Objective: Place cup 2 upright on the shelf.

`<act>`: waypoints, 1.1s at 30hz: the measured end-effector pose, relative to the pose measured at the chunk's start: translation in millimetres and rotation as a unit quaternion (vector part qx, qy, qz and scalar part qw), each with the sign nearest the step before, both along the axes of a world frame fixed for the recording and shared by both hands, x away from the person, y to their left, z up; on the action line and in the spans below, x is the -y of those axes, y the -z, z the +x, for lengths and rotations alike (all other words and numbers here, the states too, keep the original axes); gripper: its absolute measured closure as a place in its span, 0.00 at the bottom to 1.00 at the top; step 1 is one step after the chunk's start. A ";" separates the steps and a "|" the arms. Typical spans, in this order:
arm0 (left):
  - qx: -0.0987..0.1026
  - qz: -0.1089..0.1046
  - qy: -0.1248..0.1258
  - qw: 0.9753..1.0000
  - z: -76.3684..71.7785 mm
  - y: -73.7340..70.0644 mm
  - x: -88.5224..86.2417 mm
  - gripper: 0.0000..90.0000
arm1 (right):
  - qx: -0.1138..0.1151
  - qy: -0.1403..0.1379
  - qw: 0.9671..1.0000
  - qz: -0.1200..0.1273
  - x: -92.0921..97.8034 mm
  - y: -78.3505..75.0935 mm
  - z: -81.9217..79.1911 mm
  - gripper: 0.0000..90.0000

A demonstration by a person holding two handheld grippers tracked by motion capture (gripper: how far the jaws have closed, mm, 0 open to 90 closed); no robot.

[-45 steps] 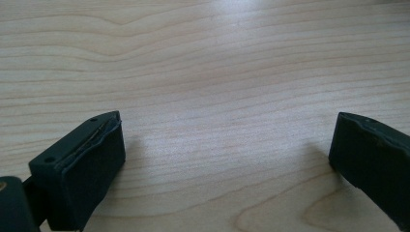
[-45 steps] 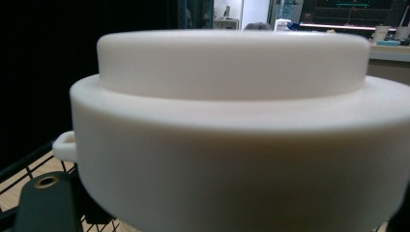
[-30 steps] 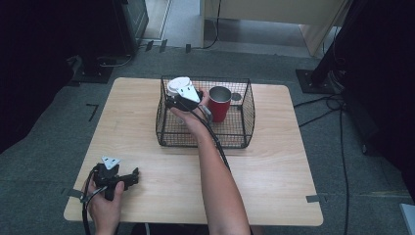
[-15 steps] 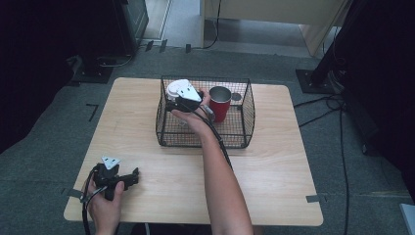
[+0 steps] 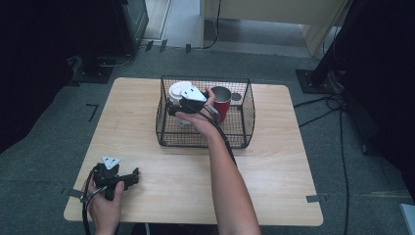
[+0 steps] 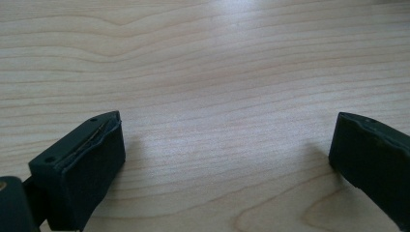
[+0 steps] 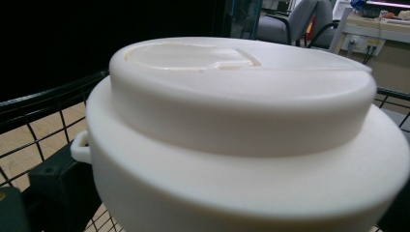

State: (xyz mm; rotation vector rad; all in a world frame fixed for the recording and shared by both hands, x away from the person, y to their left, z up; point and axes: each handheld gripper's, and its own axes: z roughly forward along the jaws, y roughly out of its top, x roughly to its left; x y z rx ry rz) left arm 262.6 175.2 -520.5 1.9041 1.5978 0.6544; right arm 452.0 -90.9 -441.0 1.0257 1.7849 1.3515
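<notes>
Here the right hand-held gripper [image 5: 180, 105] squeezes the white lidded cup [image 7: 241, 140] inside the wire basket [image 5: 247, 117], next to the red mug [image 5: 222, 102], while the left hand-held gripper [image 5: 128, 178] rests open on the table [image 5: 274, 186], likely just waiting

We're looking at a light wood counter [image 5: 274, 166] with rounded corners, sitting on grey carpet [image 5: 342, 161]. Directly on it, up toward 12 o'clock, sits a black wire basket [image 5: 247, 115], roughly centered side to side. Down at about 7 o'clock, near the front edge, the left gripper [image 5: 132, 177] rests on the wood in a person's hand; in the left gripper view we see its jaws set wide apart right over the grain. The rest of the top is bare wood.
</notes>
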 end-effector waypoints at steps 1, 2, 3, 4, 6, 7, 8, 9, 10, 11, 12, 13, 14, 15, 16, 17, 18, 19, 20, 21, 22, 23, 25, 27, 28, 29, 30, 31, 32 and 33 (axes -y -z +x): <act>0.000 0.000 0.000 1.000 0.0 0.0 0.0 0.00 | 0.000 -0.001 1.000 -0.001 0.6 -0.4 -0.8 0.01; 0.000 0.000 0.000 1.000 0.0 0.0 0.0 0.00 | 0.001 -0.003 1.000 -0.002 1.1 -0.7 -1.2 0.00; 0.000 0.000 0.000 1.000 0.0 0.0 0.0 0.00 | 0.003 -0.007 1.000 -0.005 1.6 -1.1 -2.1 0.00; 0.000 0.000 0.000 1.000 0.0 0.0 0.0 0.00 | 0.003 -0.012 1.000 -0.008 2.1 -1.4 -2.8 0.00; 0.000 0.000 0.000 1.000 0.0 0.0 0.0 0.00 | 0.002 -0.018 1.000 -0.011 2.6 -1.9 -4.5 0.00; 0.000 0.000 0.000 1.000 0.0 0.0 0.0 0.00 | 0.004 -0.022 1.000 -0.014 3.1 -2.1 -4.9 0.00; 0.000 0.000 0.000 1.000 0.0 0.0 0.0 0.00 | 0.005 -0.024 1.000 -0.016 3.8 -2.3 -5.2 0.00; 0.000 0.000 0.000 1.000 0.0 0.0 0.0 0.00 | 0.005 -0.025 1.000 -0.017 4.6 -2.5 -5.4 0.00; 0.000 0.000 0.000 1.000 0.0 0.0 0.0 0.00 | 0.006 -0.025 1.000 -0.017 5.6 -2.8 -5.8 0.00; 0.000 0.000 0.000 1.000 0.0 0.0 0.0 0.00 | 0.007 -0.025 1.000 -0.017 7.0 -3.2 -6.1 0.00; 0.000 0.000 0.000 1.000 0.0 0.0 0.0 0.00 | 0.008 -0.026 0.999 -0.017 8.4 -3.6 -6.5 0.00; 0.000 0.000 0.000 1.000 0.0 0.0 0.0 0.00 | 0.008 -0.029 0.999 -0.016 9.6 -4.0 -7.1 0.00; 0.000 0.000 0.000 1.000 0.0 0.0 0.0 0.00 | 0.009 -0.031 0.999 -0.016 10.5 -4.3 -7.5 0.00; 0.000 0.000 0.000 1.000 0.0 0.0 0.0 0.00 | 0.007 -0.033 0.999 -0.016 11.5 -4.7 -8.6 0.00; 0.000 0.000 0.000 1.000 0.0 0.0 0.0 0.00 | 0.010 -0.034 0.999 -0.019 12.7 -4.8 -9.0 0.00; 0.000 0.000 0.000 1.000 0.0 -0.1 0.0 0.00 | 0.009 -0.034 0.999 -0.020 13.6 -4.8 -9.8 0.00; 0.000 0.000 0.000 1.000 0.0 0.0 0.0 0.00 | 0.011 -0.034 0.999 -0.021 14.6 -4.8 -10.2 0.00; 0.000 0.000 0.000 1.000 0.0 0.0 0.0 0.00 | 0.011 -0.034 0.999 -0.020 15.8 -4.8 -10.9 0.00; 0.000 0.000 0.000 1.000 0.0 0.0 0.0 0.00 | 0.011 -0.034 0.999 -0.020 16.6 -4.8 -11.3 0.00; 0.000 0.000 0.000 1.000 0.0 0.0 0.0 0.00 | 0.013 -0.034 0.999 -0.019 18.0 -5.0 -11.6 0.00; 0.000 0.000 0.000 1.000 0.0 0.0 0.0 0.00 | 0.013 -0.033 0.999 -0.017 19.7 -5.3 -12.5 0.00; 0.001 -0.001 -0.001 1.000 0.0 0.1 0.2 0.00 | 0.014 -0.033 0.999 -0.017 20.8 -5.5 -12.7 0.00; 0.001 0.000 0.000 1.000 0.0 0.1 0.1 0.00 | 0.015 -0.034 0.999 -0.017 23.6 -5.4 -13.9 0.00; 0.000 0.000 0.000 1.000 0.0 0.0 0.1 0.00 | 0.015 -0.035 0.999 -0.015 26.6 -5.4 -15.4 0.00; 0.000 0.000 0.000 1.000 0.0 0.0 0.1 0.00 | 0.016 -0.036 0.999 -0.016 28.2 -5.5 -16.2 0.00; 0.000 0.000 0.000 1.000 0.0 0.0 0.0 0.00 | 0.017 -0.037 0.999 -0.015 29.6 -5.6 -17.1 0.00; 0.000 0.000 0.000 1.000 0.0 0.0 0.1 0.00 | 0.018 -0.038 0.999 -0.016 31.2 -5.8 -17.8 0.00; 0.000 0.000 0.000 1.000 0.0 0.0 0.0 0.00 | 0.018 -0.037 0.999 -0.016 32.6 -6.0 -18.9 0.00; 0.000 0.000 0.000 1.000 0.0 0.0 0.0 0.00 | 0.022 -0.038 0.999 -0.020 34.4 -6.2 -19.3 0.00; 0.000 0.000 0.000 1.000 0.0 0.0 0.0 0.00 | 0.022 -0.036 0.999 -0.021 36.0 -6.4 -20.5 0.00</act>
